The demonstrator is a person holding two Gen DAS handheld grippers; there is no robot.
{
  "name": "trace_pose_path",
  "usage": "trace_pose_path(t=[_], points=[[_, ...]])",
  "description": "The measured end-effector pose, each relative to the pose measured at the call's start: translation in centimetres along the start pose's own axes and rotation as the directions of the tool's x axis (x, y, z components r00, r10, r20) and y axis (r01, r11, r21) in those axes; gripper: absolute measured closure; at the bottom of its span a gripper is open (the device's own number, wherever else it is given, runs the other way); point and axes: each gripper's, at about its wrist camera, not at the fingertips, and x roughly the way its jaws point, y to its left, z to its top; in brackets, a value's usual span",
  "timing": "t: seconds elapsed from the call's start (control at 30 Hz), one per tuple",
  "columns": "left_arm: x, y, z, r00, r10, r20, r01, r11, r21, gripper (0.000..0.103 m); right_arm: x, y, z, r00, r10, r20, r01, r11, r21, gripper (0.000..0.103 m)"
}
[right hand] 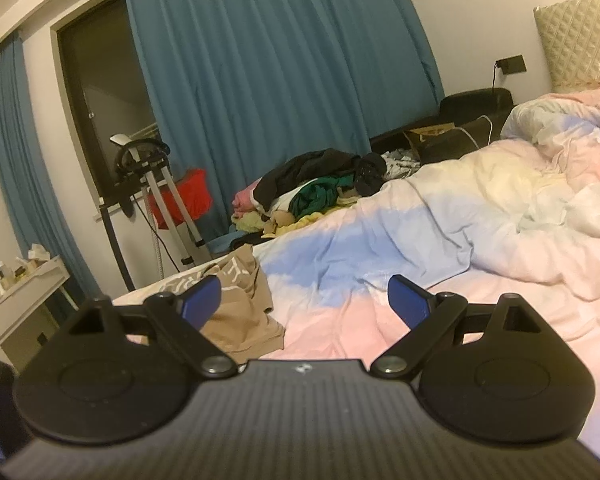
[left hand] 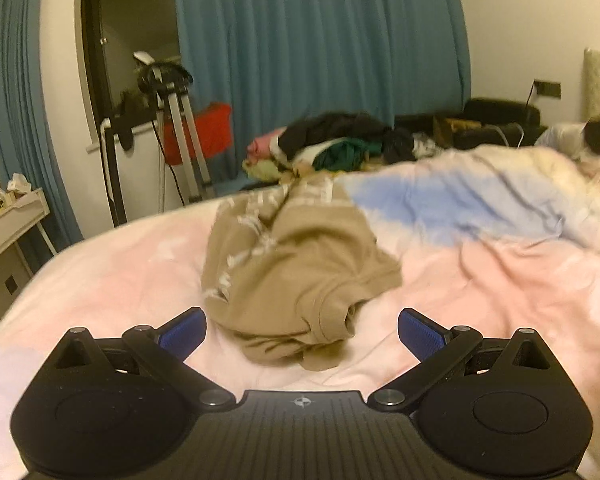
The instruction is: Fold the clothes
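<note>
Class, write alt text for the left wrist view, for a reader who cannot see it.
A crumpled tan shirt lies on a pink and blue bedspread, just ahead of the open left gripper, which holds nothing. A pile of mixed clothes sits at the bed's far edge, before blue curtains.

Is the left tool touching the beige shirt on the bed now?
Apart. In the left wrist view the left tool is open, and pink bedsheet shows between each blue pad and the crumpled beige shirt.
</note>
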Motion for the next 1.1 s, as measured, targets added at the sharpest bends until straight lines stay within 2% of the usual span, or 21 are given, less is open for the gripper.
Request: trace_pose_path(t=[0.2,0.3,0.33,0.37,0.43,0.47,0.57,0.63,0.87,1.1], points=[[5.6,-0.9,-0.6,1.000,-0.002,0.004,0.002,1.000,0.018,0.002,1.8,0.0,-0.8,0.999,-0.030,-0.012,0.030,0.999,-0.015,0.011],[7.4,-1.2,0.0,1.000,0.008,-0.004,-0.008,1.000,0.021,0.013,2.6,-0.1,-1.4,0.999,-0.042,-0.018,0.041,0.999,-0.024,0.011],[7.9,-1.1,0.2,0.999,0.030,-0.016,-0.030,0.999,0.013,0.024,2.8,-0.2,-1.5,0.999,-0.044,-0.021,0.044,0.999,-0.022,0.011],[8.5,-0.9,0.5,0.998,0.052,-0.029,-0.052,0.999,0.005,0.040,3.1,-0.3,-1.6,0.999,-0.046,-0.023,0.045,0.999,-0.019,0.011],[8.9,0.2,1.0,0.998,0.030,-0.051,-0.033,0.998,-0.057,0.053,3.4,-0.4,-1.9,0.999,-0.048,-0.017,0.047,0.999,-0.017,0.011],[8.7,0.7,1.2,0.999,0.019,-0.050,-0.023,0.997,-0.078,0.065,3.6,-0.4,-2.1,0.999,-0.049,-0.015,0.049,0.999,-0.020,0.011],[7.2,2.2,1.7,1.000,0.004,-0.024,-0.007,0.995,-0.103,0.085,4.0,-0.3,-2.3,0.999,-0.051,-0.009,0.051,0.998,-0.028,0.011],[5.6,3.2,1.9,1.000,-0.002,0.002,0.002,0.994,-0.107,0.095,4.1,-0.2,-2.5,0.999,-0.054,-0.001,0.054,0.998,-0.026,0.011],[-3.6,7.1,3.0,0.991,-0.046,0.127,0.063,0.989,-0.136,0.097,3.0,0.8,-2.7,0.998,-0.040,0.046,0.043,0.996,-0.077,0.011],[-12.3,11.5,2.6,0.975,-0.082,0.206,0.128,0.968,-0.217,0.098,0.7,3.0,-2.8,0.998,0.020,0.064,-0.011,0.990,-0.142,0.011]])
